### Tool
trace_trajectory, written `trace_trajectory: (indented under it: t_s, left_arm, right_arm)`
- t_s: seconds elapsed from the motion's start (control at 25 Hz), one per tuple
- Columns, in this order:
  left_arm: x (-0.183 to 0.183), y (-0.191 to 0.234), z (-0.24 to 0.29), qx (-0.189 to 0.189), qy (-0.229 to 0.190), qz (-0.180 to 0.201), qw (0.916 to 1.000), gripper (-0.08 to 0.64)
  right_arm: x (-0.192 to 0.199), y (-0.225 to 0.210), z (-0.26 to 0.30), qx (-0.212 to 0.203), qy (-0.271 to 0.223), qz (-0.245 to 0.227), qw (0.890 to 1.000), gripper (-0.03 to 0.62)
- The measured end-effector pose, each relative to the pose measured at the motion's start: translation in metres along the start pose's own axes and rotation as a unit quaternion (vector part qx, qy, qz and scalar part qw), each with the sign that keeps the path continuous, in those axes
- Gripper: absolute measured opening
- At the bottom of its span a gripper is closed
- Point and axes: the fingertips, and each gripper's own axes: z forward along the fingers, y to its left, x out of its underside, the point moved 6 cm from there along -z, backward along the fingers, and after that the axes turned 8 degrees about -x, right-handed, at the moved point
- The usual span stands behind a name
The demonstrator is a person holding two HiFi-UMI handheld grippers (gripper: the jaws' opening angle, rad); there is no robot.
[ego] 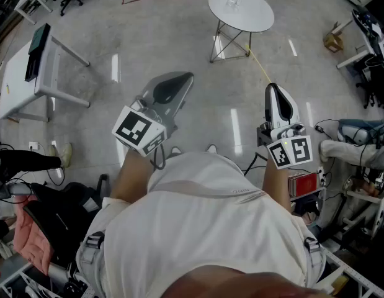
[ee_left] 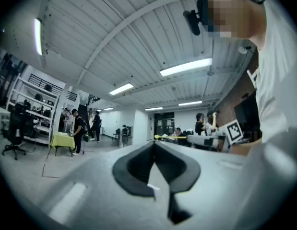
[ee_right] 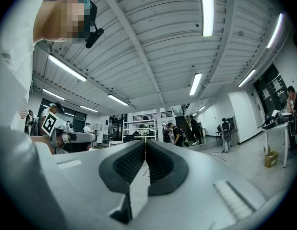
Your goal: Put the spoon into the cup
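No spoon shows in any view. A round white table (ego: pixel 254 18) stands far ahead on the floor, with a small clear object (ego: pixel 233 2) on top that is too small to identify. My left gripper (ego: pixel 181 78) is held up in front of the person's chest, shut, with nothing between its fingers. In the left gripper view its tips (ee_left: pixel 154 143) meet and point across a large room. My right gripper (ego: pixel 272 89) is also raised and shut on nothing. The right gripper view shows the dark pads (ee_right: pixel 134 163) closed at the tips (ee_right: pixel 145 142).
A grey desk (ego: pixel 21 73) stands at the left. Chairs, cables and gear crowd the right edge (ego: pixel 365 148), and bags lie at the lower left (ego: pixel 36 228). Polished concrete floor (ego: pixel 148 36) lies between me and the round table. Several people stand in the room (ee_left: pixel 77 128).
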Motion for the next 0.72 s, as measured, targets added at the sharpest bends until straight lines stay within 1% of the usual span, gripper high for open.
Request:
trace_trajectory:
  t_s: [0.44, 0.72]
  left_arm:
    - [-0.0008, 0.0016, -0.005, 0.002, 0.001, 0.003, 1.0, 0.002]
    - [-0.0002, -0.0005, -0.0002, -0.001, 0.0, -0.001, 1.0, 0.002]
  right_arm:
    - [-0.0022, 0.0026, 0.0059, -0.005, 0.001, -0.005, 1.0, 0.012]
    - [-0.0008, -0.0039, 0.0038, -0.003, 0.001, -0.002, 1.0, 0.012]
